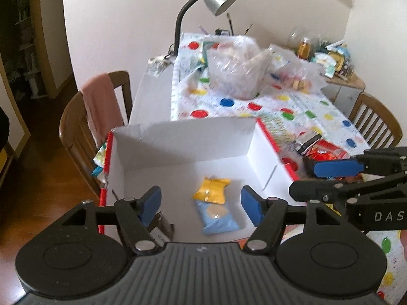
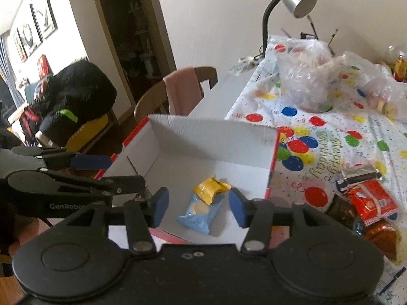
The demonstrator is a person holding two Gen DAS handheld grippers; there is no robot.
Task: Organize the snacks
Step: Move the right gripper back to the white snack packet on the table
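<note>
While both hang over the box (image 1: pixel 183 137), left gripper (image 1: pixel 201 203) and right gripper (image 2: pixel 198 203) are spread, empty; yellow packet (image 1: pixel 212 189) and blue packet (image 1: pixel 218 216) lie just below them.

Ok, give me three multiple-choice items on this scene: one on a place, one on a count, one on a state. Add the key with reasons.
1. Where is the yellow packet?
A. in the box
B. on the chair
C. under the lamp

2. How many packets lie in the box?
A. none
B. two
C. five

3. How is the left claw?
A. shut on a packet
B. open, empty
C. out of view

Key: 1 A, it lies on the box floor, overlapping the blue packet. 2 B, only yellow and blue are inside. 3 B, its pads stand apart with nothing gripped.
</note>
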